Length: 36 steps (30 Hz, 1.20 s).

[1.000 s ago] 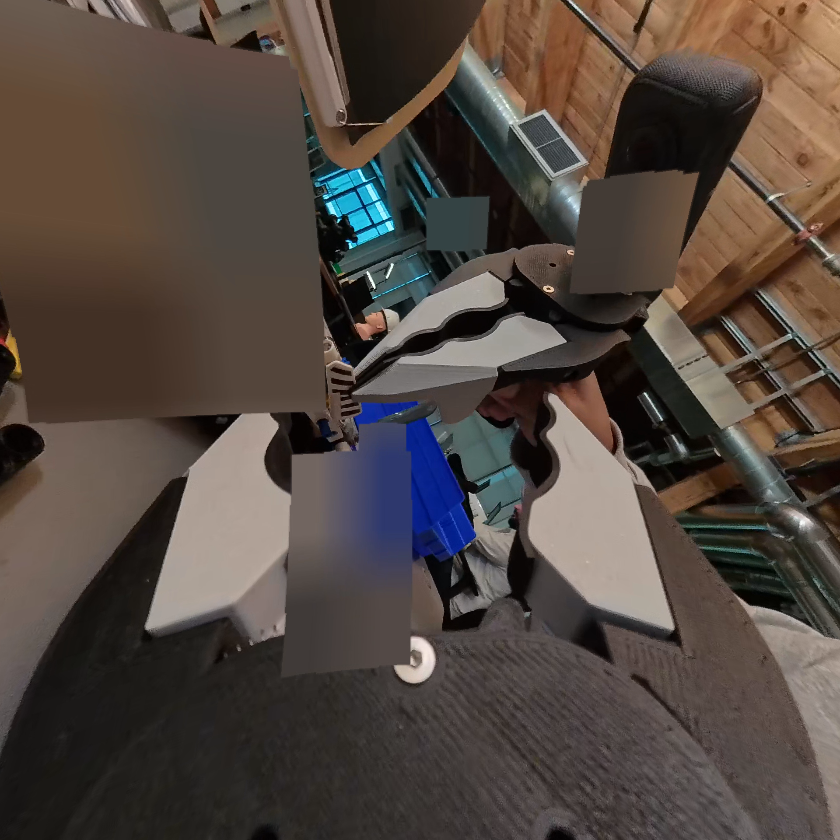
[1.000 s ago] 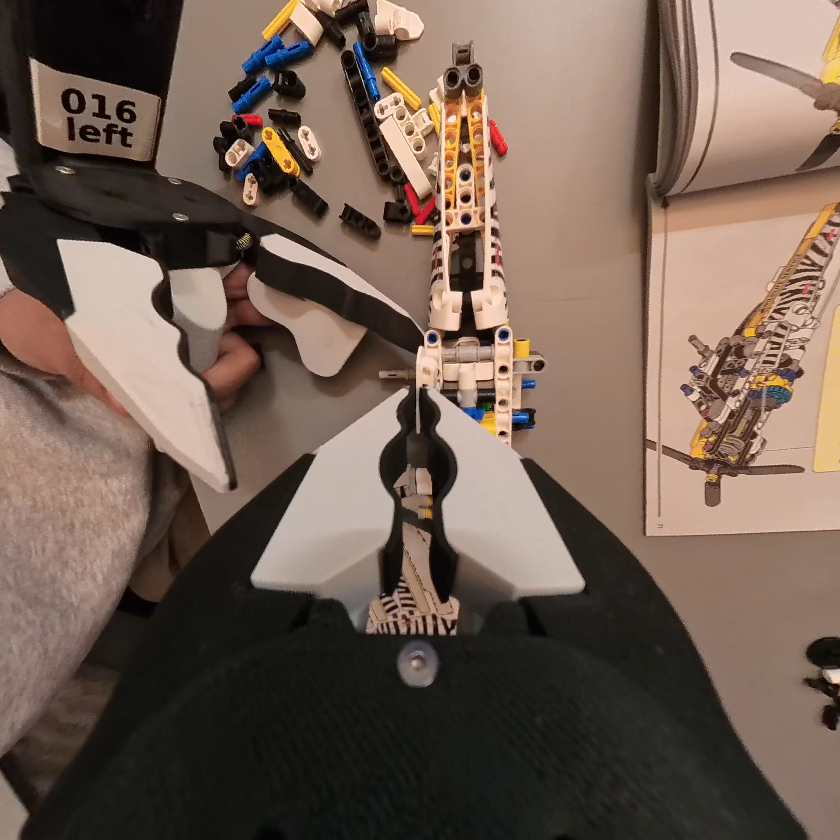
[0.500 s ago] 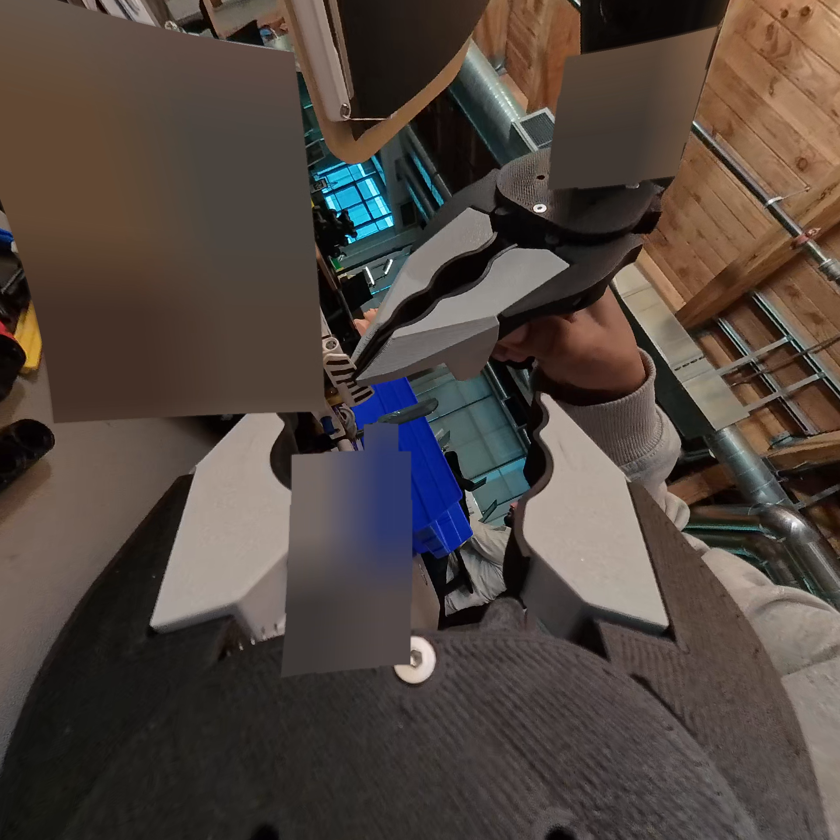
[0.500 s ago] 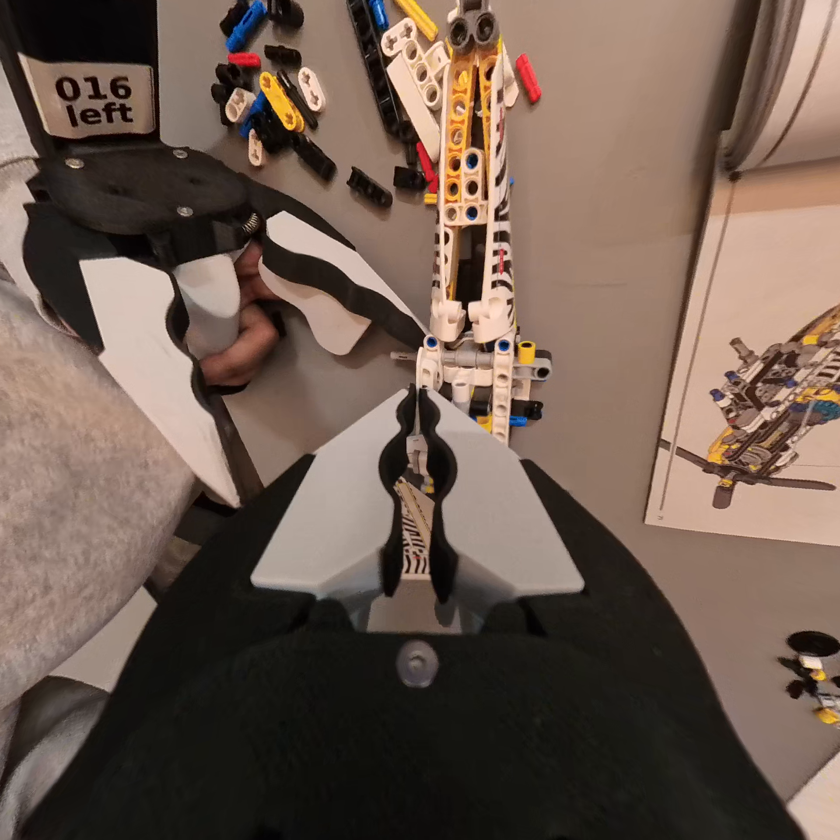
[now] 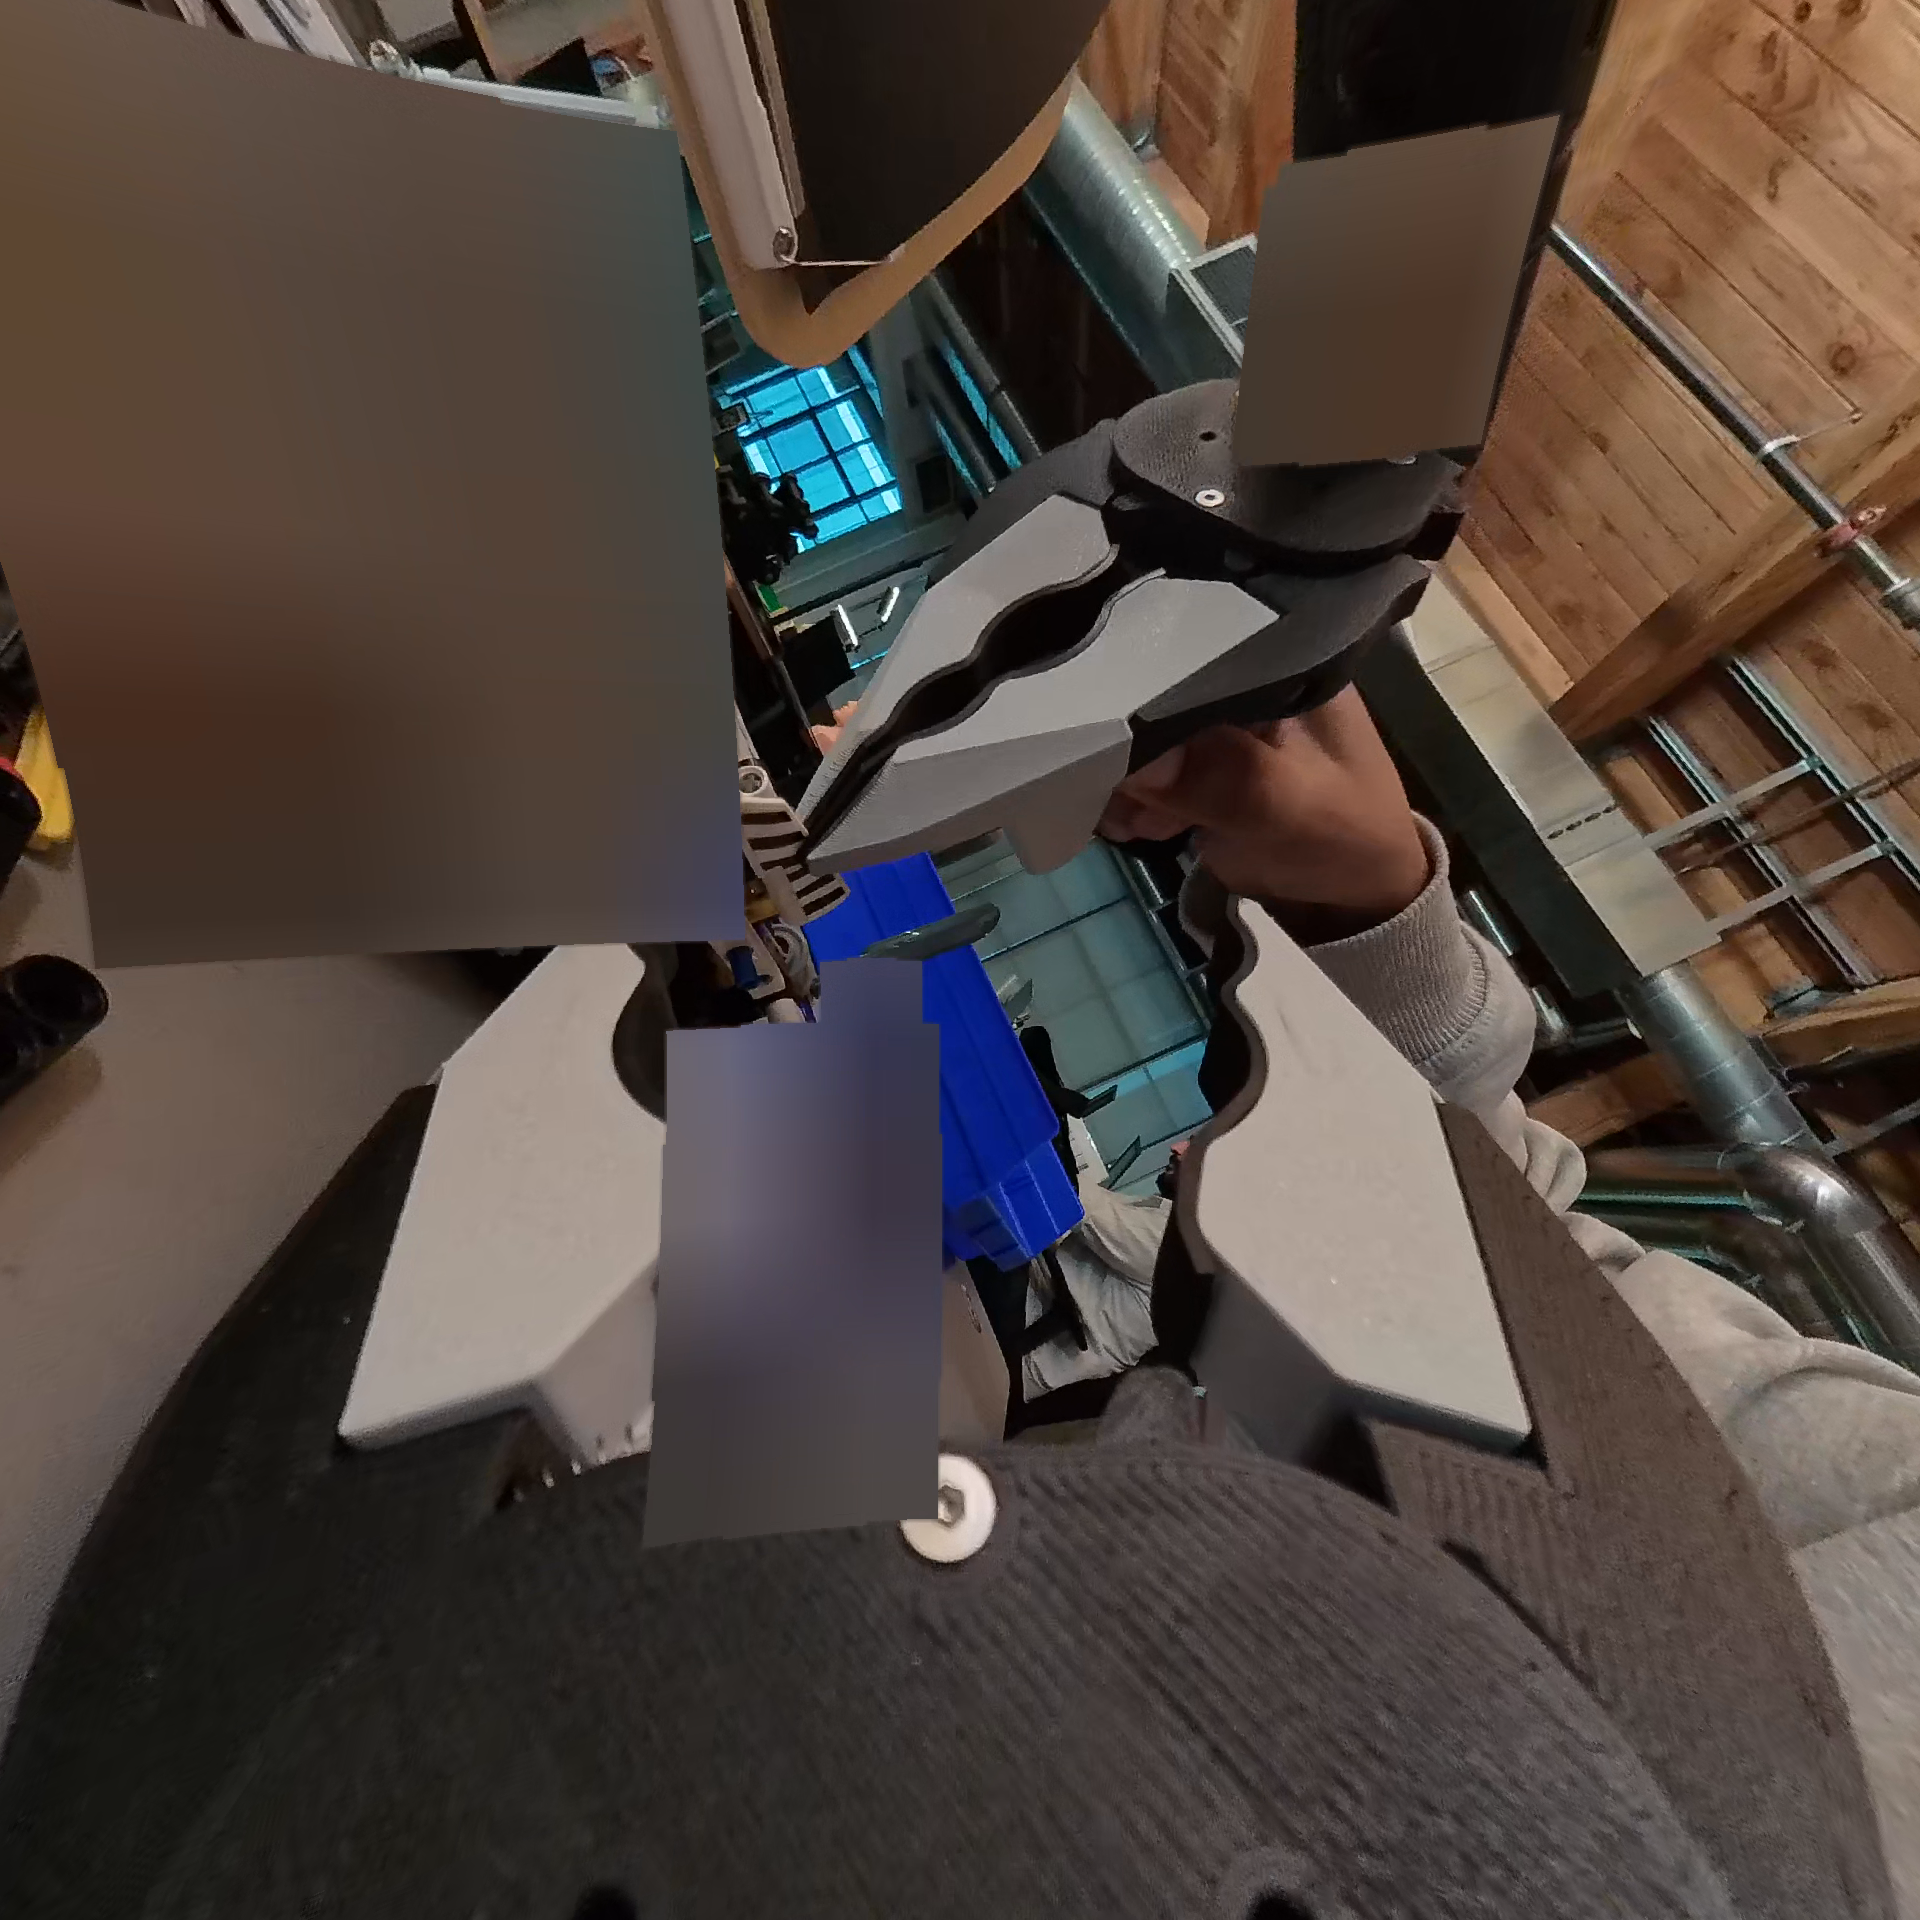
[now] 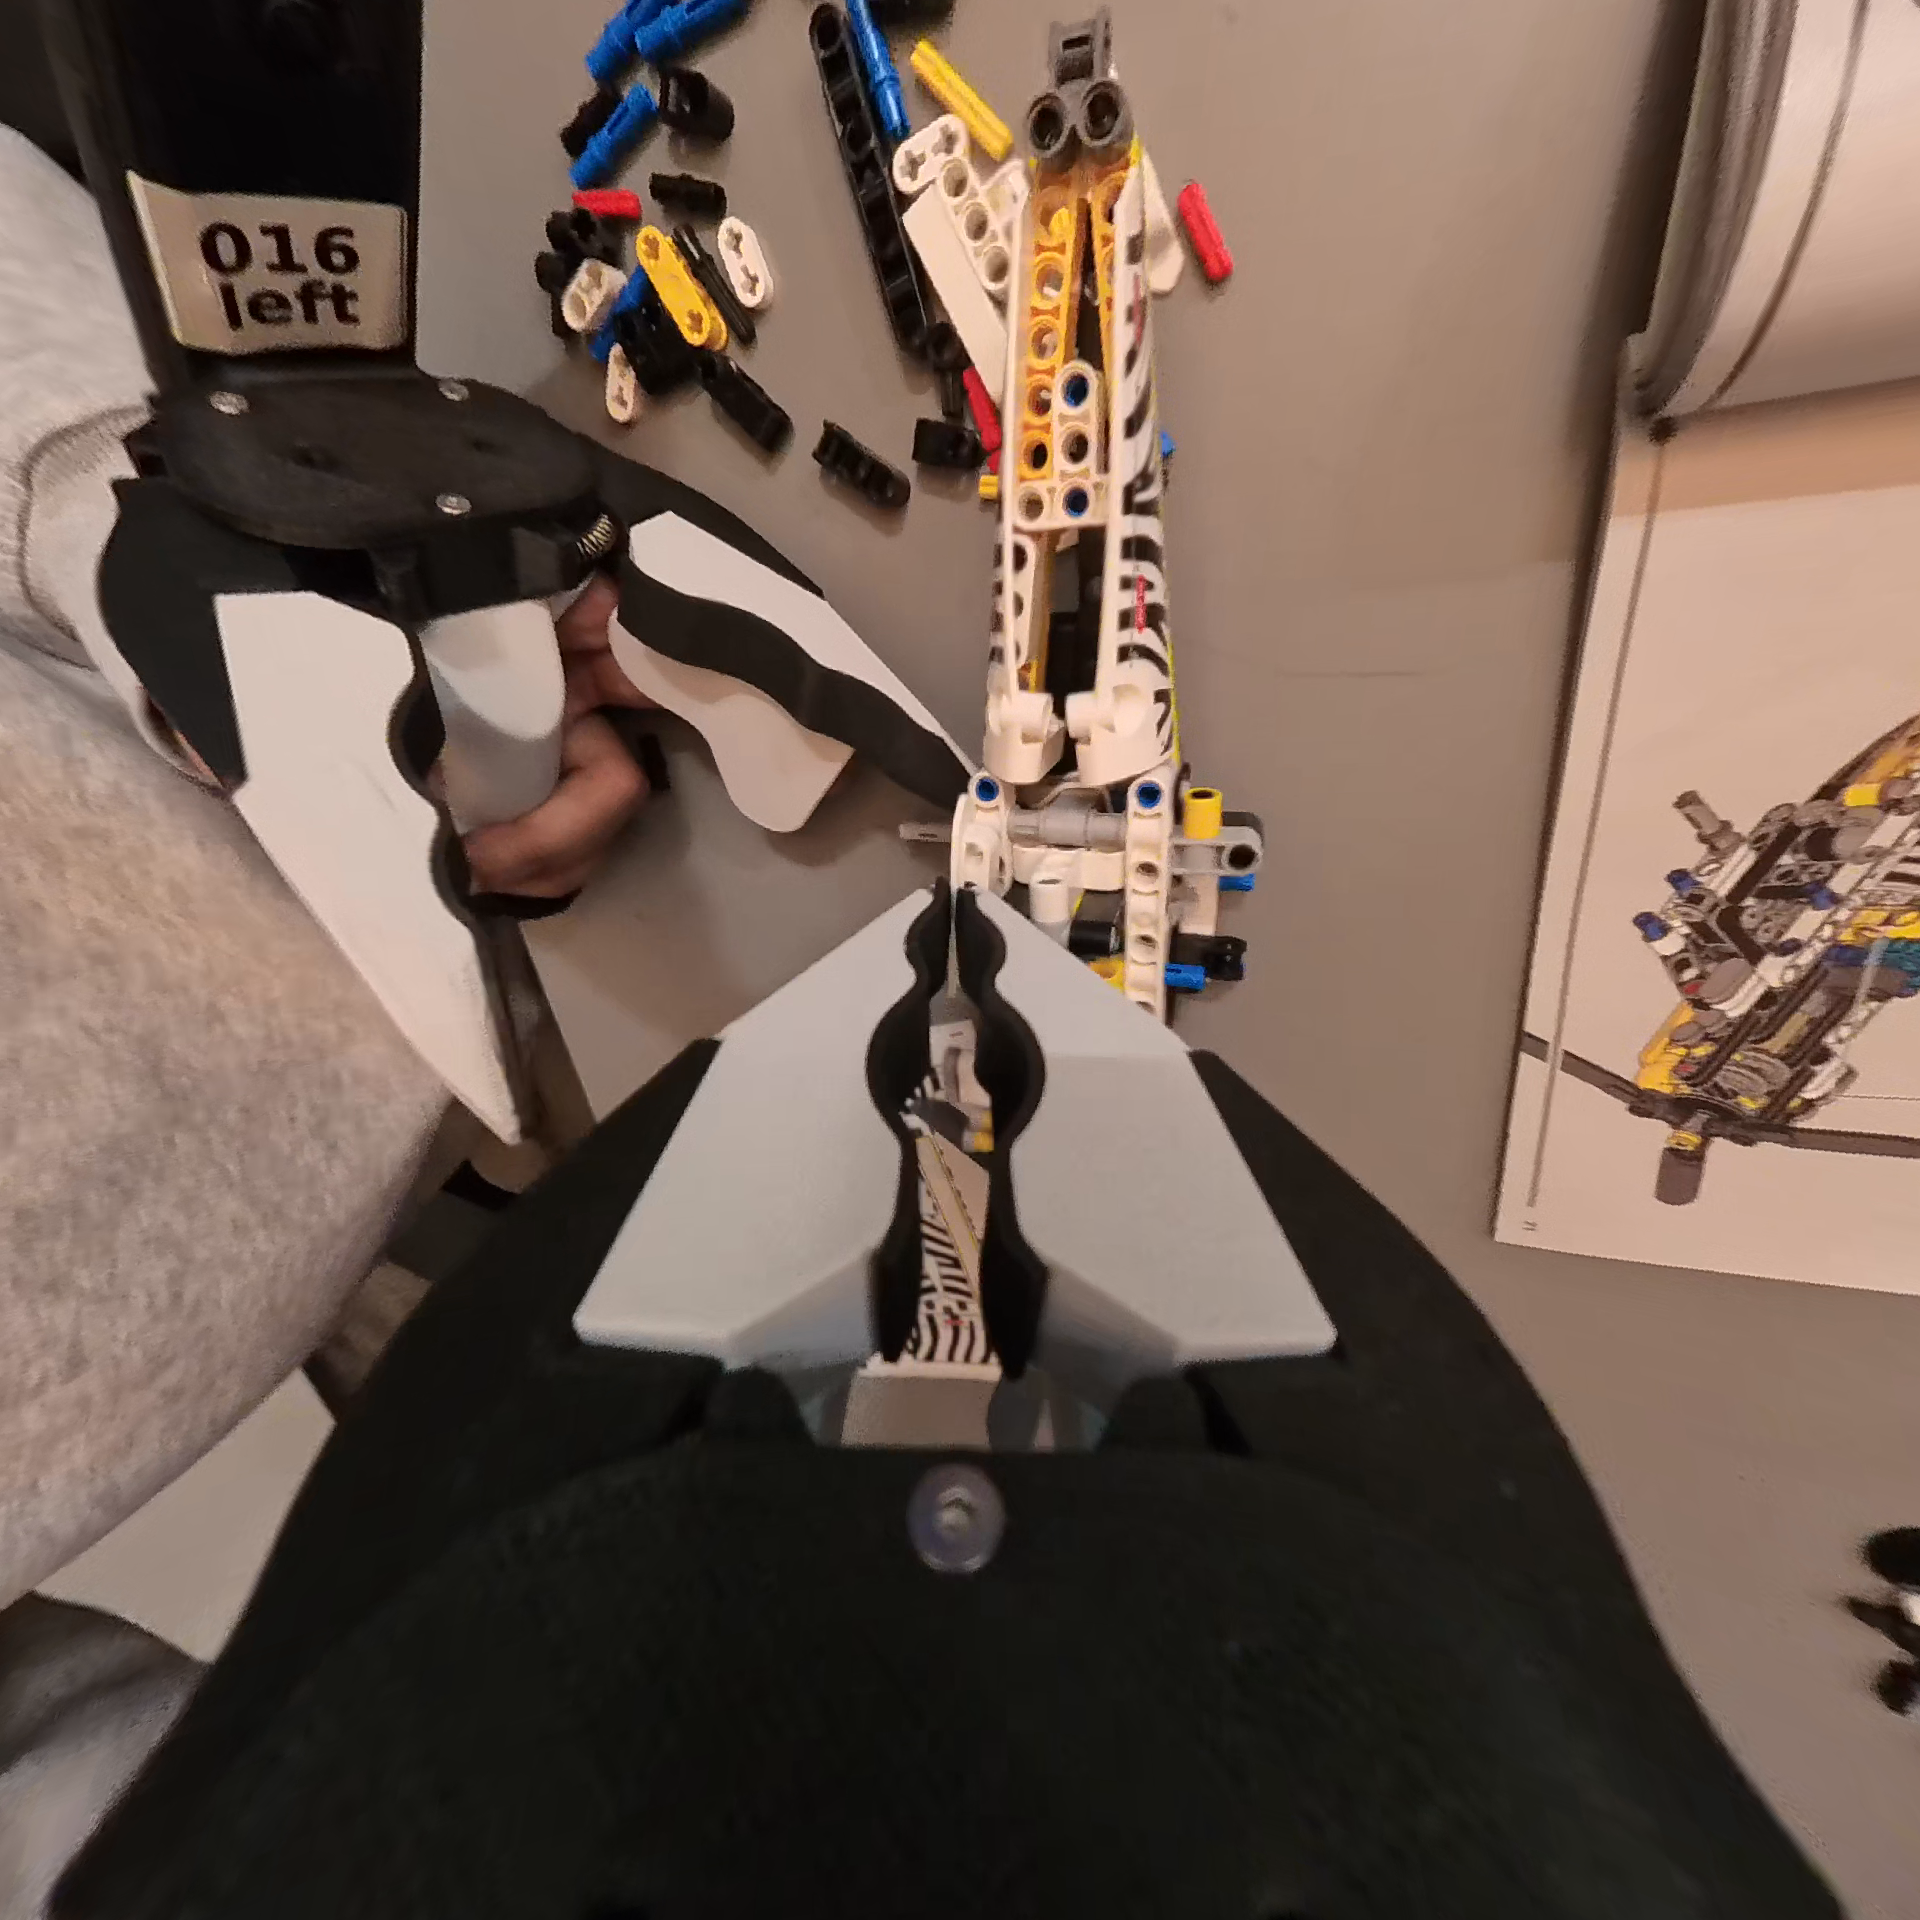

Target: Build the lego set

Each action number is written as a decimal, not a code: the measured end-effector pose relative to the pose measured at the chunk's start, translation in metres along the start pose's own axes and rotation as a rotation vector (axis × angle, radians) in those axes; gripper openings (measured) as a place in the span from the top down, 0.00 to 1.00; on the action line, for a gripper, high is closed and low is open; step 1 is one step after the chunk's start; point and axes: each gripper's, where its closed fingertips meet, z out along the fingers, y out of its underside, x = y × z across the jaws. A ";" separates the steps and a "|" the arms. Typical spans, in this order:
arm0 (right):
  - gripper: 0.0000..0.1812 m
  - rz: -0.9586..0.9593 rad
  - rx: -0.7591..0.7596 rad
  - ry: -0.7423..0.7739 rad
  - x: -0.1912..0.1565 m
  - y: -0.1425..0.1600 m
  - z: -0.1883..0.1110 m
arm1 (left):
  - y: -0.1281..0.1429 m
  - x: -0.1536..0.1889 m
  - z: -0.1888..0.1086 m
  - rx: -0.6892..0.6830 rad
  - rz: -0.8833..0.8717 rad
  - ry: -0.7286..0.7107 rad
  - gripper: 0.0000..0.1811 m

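My right gripper [image 6: 951, 899] is shut on a zebra-striped panel [image 6: 945, 1278] at the near end of the long lego model [image 6: 1081, 582]. The white, yellow and striped model reaches ahead of the tips over the grey table [image 6: 1403, 623]. My left gripper [image 6: 727, 956] is open at the model's left, with one fingertip [image 6: 961, 774] at its white cross-frame. In the left wrist view my left gripper [image 5: 909, 940] stands wide open and empty. There the right gripper [image 5: 966, 748] shows above, pinching the striped part [image 5: 779, 862]. Blurred patches hide much of that view.
Loose lego pieces [image 6: 727, 291] in black, blue, yellow, white and red lie at the far left of the table. An open instruction booklet [image 6: 1714, 883] lies at the right. A few small black pieces [image 6: 1891, 1621] lie at the near right edge.
My right gripper, still shut on the model, has risen in the left wrist view and tilted. The table and booklet have shifted right in the right wrist view. My left gripper stays open.
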 end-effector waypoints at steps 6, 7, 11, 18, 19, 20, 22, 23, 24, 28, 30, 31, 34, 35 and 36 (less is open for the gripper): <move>1.00 -0.022 0.022 0.016 -0.001 0.002 0.001 | 0.000 0.000 0.000 -0.002 -0.004 0.000 0.44; 1.00 -0.048 0.011 0.029 -0.001 0.003 0.001 | 0.000 0.000 0.000 -0.002 -0.006 0.000 0.44; 1.00 -0.139 -0.039 0.092 -0.001 0.002 0.001 | 0.000 0.000 0.000 -0.001 -0.012 0.003 0.44; 1.00 -0.104 -0.030 0.052 -0.001 0.000 0.001 | -0.001 0.000 -0.001 0.000 -0.024 0.007 0.44; 1.00 -0.078 -0.009 0.040 -0.001 0.000 0.001 | -0.001 0.000 -0.001 -0.001 -0.026 0.007 0.44; 1.00 -0.050 0.013 0.029 -0.001 0.000 0.000 | -0.001 0.000 -0.001 0.000 -0.027 0.008 0.44; 1.00 -0.004 0.058 0.011 -0.001 0.000 0.000 | -0.001 0.000 -0.001 -0.001 -0.028 0.008 0.44; 1.00 0.012 0.077 0.004 -0.001 0.001 0.000 | -0.001 0.000 -0.001 -0.002 -0.027 0.008 0.44; 1.00 0.009 0.089 0.006 -0.001 0.001 0.000 | -0.001 0.000 -0.001 -0.002 -0.027 0.007 0.44; 1.00 -0.126 0.065 0.064 -0.002 0.004 0.001 | 0.000 0.000 -0.001 -0.004 -0.027 0.005 0.44; 1.00 -0.206 0.033 0.097 -0.001 0.004 0.001 | 0.000 0.000 -0.001 -0.003 -0.026 0.005 0.44; 1.00 -0.244 0.016 0.107 -0.001 0.004 0.001 | 0.000 0.000 -0.001 -0.003 -0.026 0.005 0.44; 1.00 -0.312 -0.026 0.111 -0.001 0.004 0.001 | 0.000 0.000 -0.001 -0.008 -0.031 0.007 0.44; 1.00 -0.314 -0.034 0.104 0.000 0.004 0.001 | 0.000 0.000 0.000 -0.008 -0.030 0.006 0.44; 1.00 -0.306 -0.039 0.093 0.000 0.003 0.001 | 0.000 0.000 0.000 -0.008 -0.031 0.007 0.44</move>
